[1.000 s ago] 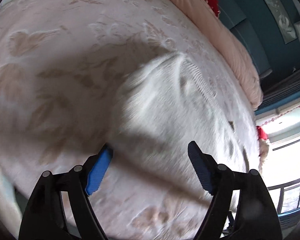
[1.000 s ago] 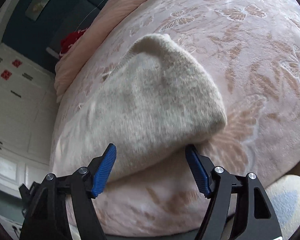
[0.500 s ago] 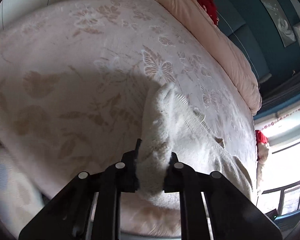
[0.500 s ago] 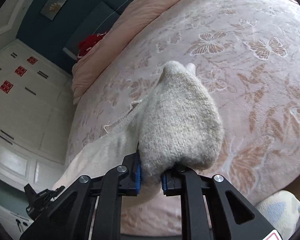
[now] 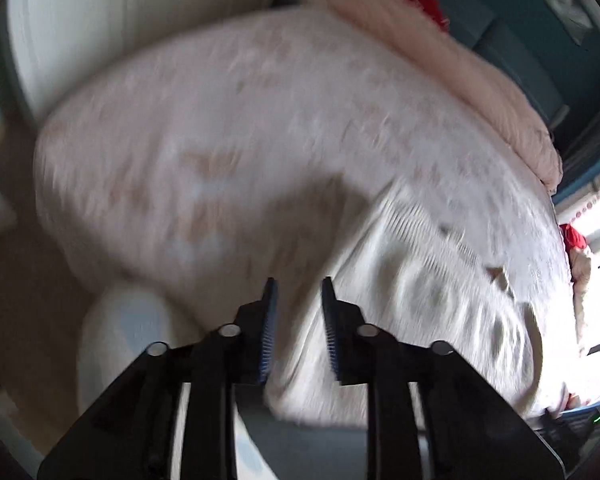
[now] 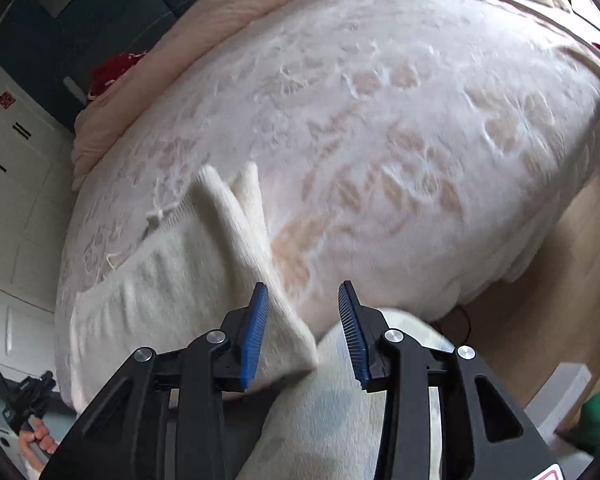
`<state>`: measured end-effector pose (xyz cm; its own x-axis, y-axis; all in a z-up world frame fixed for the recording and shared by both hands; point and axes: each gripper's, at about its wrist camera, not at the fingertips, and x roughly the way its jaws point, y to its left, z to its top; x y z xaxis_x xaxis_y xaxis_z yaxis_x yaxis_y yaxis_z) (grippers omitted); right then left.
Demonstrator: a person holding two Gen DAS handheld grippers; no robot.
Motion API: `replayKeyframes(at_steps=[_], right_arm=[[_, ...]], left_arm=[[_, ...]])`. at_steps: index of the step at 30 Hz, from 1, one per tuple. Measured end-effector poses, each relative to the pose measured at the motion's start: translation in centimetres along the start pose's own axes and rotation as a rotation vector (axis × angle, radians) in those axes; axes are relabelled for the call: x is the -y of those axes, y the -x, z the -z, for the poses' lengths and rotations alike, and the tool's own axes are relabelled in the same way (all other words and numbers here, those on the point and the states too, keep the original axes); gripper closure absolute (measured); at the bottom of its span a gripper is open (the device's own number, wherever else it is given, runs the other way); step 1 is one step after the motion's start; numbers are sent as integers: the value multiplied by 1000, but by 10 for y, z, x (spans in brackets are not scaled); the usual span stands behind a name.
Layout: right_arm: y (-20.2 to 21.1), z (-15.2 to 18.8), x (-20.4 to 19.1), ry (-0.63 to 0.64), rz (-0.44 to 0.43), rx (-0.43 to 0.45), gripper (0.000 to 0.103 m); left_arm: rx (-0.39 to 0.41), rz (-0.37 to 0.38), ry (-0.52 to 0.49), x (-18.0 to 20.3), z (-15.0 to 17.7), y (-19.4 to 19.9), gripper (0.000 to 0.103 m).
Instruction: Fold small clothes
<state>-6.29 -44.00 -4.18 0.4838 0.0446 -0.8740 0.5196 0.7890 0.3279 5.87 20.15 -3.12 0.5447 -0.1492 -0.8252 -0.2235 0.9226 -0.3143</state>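
Note:
A cream knitted garment lies folded on the pink butterfly-patterned bedspread, near the bed's front edge. My right gripper hovers over its right corner. The blue pads stand apart and are opening, and they press on nothing. The left wrist view is blurred by motion. There the same garment spreads to the right of my left gripper, whose jaws are also opening with only the bedspread and the garment's edge seen behind the gap.
A rolled pink duvet and a red item lie along the bed's far side. A pale fluffy thing with a light-blue patch is right below the grippers. White cupboard doors stand left, wooden floor right.
Both grippers closed on the garment's edge, then let go. They now sit higher and further back with jaws apart, and the garment lies on the bed.

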Motion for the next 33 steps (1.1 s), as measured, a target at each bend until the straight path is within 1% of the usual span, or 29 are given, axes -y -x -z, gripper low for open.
replayKeyframes(at_steps=[1,2,3,4,5,6,7,8,9,10,11,12,13,14,15,16,18,19,20,22,23,24,25,27,28,29,30,31,33], right_arm=[[-4,-14,-10,26,-8,11,64],[-11,-25,-21,54,-21,15,58],[-25,-37,-37,103,-40,16,53],[-40,-48,-51,140,-39,14,46],[-57,-56,-66,177,-37,8,44],[-79,-63,-81,219,-40,-16,44],[-96,-67,-91,242,-31,-35,44],[-115,-71,-101,268,-27,-61,44],[-127,-71,-110,286,-17,-79,44],[-140,-71,-115,299,-2,-93,44],[-149,-70,-119,309,3,-108,49],[-156,-69,-122,318,4,-113,85],[-161,-71,-125,324,19,-116,93],[-158,-73,-126,313,14,-105,95],[-146,-78,-124,287,-28,-61,95],[-138,-83,-124,267,-48,-25,95],[-118,-94,-115,217,-63,44,96],[-116,-100,-107,196,-63,52,96],[-123,-102,-99,183,-49,33,96],[-165,-99,-86,175,6,-86,96],[-183,-95,-79,168,24,-139,95],[-186,-93,-77,164,13,-125,96],[-179,-95,-77,155,7,-108,94],[-157,-98,-81,134,8,-67,80],[-139,-98,-85,146,30,-19,78],[-120,-96,-92,180,56,33,77],[-104,-91,-101,223,63,73,77],[-93,-85,-110,257,44,88,77],[-83,-65,-134,308,-46,65,78]], left_arm=[[19,3,-40,14,-16,-5,60],[29,13,-59,22,-26,-13,58],[32,25,-78,30,-35,-25,58],[27,34,-88,40,-42,-38,57],[-10,61,-104,51,-50,-61,56],[-60,73,-115,60,-54,-85,56],[-93,73,-115,63,-54,-99,55],[-149,71,-120,67,-55,-122,56],[-178,43,-123,69,-51,-139,56],[-176,23,-134,72,-47,-147,56],[-147,8,-168,77,-46,-151,58],[-124,3,-191,81,-46,-151,66],[-120,14,-217,85,-47,-149,96],[-117,16,-212,87,-50,-143,95],[-97,30,-200,87,-53,-135,95],[-62,47,-201,89,-59,-124,95],[-29,36,-220,96,-70,-116,95],[-32,28,-225,98,-74,-119,95],[-43,13,-230,98,-75,-125,95],[-113,-37,-246,98,-72,-160,94],[-135,-68,-248,98,-68,-175,93],[-155,-94,-247,95,-63,-188,93],[-131,-96,-239,93,-60,-186,91],[-114,-94,-222,94,-62,-170,88],[-95,-82,-216,95,-63,-155,84],[-73,-75,-223,96,-64,-142,74],[-43,-82,-238,99,-64,-125,67],[-14,-84,-245,102,-62,-110,56],[28,-28,-254,113,-54,-82,51]])
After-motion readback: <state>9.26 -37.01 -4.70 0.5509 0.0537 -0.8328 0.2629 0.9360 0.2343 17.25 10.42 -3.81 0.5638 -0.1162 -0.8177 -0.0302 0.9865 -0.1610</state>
